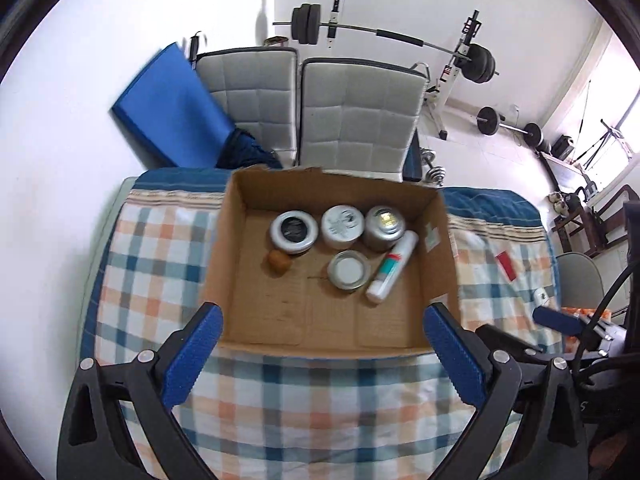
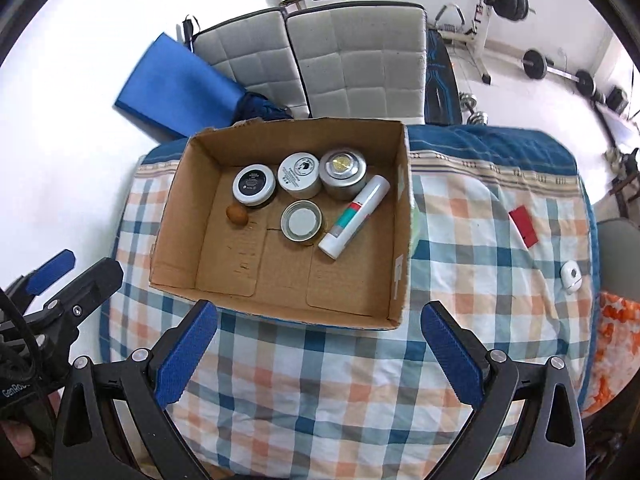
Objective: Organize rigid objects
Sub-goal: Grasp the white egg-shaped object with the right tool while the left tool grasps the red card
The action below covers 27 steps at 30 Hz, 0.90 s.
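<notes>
Left to right, you have before you:

1. Left hand-held gripper (image 1: 322, 322): its blue fingers are spread wide with nothing between them, poised over the near edge of the cardboard box (image 2: 172, 216).
2. Cardboard box: open-topped, it sits on the checked cloth (image 2: 320, 380) covering the table.
3. Small brown round object (image 2: 236, 214): it lies on the box floor at the left, just in front of the first tin.
4. Black-lidded round tin (image 2: 254, 184): it stands in the back row, at the left.
5. White-lidded round tin (image 2: 300, 176): it stands in the back row, middle, touching or nearly touching its neighbours.
6. Silver tin with a gold centre on top (image 2: 343, 173): it stands in the back row, at the right.
7. Glass jar with a white disc in its metal lid (image 2: 301, 221): it stands in front of the white tin.
8. White tube with red and teal bands (image 2: 355, 216): it lies on its side at a slant, just right of the jar.
9. Right hand-held gripper (image 2: 318, 322): its fingers are parted wide and it carries nothing, hovering at the box's near edge.
10. Red flat piece (image 2: 523, 225): it lies on the cloth, well right of the box.
11. Small white device (image 2: 569, 277): it lies near the cloth's right edge.

Behind the table stand two grey padded chair backs (image 2: 356, 60), a blue mat (image 2: 176, 84) and a barbell rack (image 2: 486, 4). Nothing lies between your grippers and the box.
</notes>
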Motion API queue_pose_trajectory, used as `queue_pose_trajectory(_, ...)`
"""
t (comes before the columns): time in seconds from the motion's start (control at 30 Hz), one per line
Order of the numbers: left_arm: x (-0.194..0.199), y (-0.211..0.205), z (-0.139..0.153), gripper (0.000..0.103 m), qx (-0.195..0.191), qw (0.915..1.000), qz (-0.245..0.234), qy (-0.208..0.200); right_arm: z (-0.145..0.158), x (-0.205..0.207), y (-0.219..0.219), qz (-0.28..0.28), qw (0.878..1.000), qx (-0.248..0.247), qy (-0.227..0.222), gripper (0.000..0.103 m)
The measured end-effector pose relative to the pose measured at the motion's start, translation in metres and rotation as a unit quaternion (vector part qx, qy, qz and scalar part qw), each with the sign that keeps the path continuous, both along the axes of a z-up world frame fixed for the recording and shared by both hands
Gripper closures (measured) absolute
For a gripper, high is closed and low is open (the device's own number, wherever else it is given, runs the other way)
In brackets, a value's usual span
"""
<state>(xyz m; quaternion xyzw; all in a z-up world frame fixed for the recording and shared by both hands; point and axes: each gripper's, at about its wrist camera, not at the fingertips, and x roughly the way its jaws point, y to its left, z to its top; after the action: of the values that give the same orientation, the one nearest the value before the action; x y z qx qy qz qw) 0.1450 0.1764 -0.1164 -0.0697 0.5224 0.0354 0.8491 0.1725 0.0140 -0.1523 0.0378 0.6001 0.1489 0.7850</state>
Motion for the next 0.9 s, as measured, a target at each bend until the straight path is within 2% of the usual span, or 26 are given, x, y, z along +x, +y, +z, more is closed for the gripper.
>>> queue_pose_trajectory(0.17,0.037,-0.063,-0.005,0.0,-0.03,0.9991,-0.03,0.002,-0.014,0.016,-0.069,-0.047,0.999,0.004,0.019,0.0)
queue_pose_trajectory(0.37,0.094,-0.166,-0.039,0.0,-0.065,0.9936,-0.085,0.036,-0.045,0.04,-0.195,-0.138,0.989,-0.035,0.04,0.0)
queue_pose_trajectory(0.43,0.112,-0.199,-0.056,0.0,-0.075,0.991,-0.096,0.056,-0.06,0.049,-0.234,-0.162,0.984,-0.047,0.049,0.0)
queue_pose_trajectory(0.6,0.154,-0.266,-0.106,0.0,-0.059,0.9874,-0.107,0.101,-0.113,0.07,-0.325,-0.216,0.971,-0.05,0.095,0.0)
queue_pose_trajectory(0.83,0.2,-0.329,-0.178,0.0,-0.063,0.9775,-0.102,0.174,-0.194,0.088,-0.398,-0.266,0.951,-0.022,0.159,0.001)
queue_pose_trajectory(0.87,0.205,-0.335,-0.188,0.0,-0.066,0.9756,-0.099,0.185,-0.203,0.09,-0.405,-0.272,0.948,-0.016,0.166,0.002)
queue_pose_trajectory(0.9,0.21,-0.341,-0.199,0.0,-0.073,0.9733,-0.097,0.195,-0.209,0.092,-0.411,-0.276,0.946,-0.013,0.171,0.009)
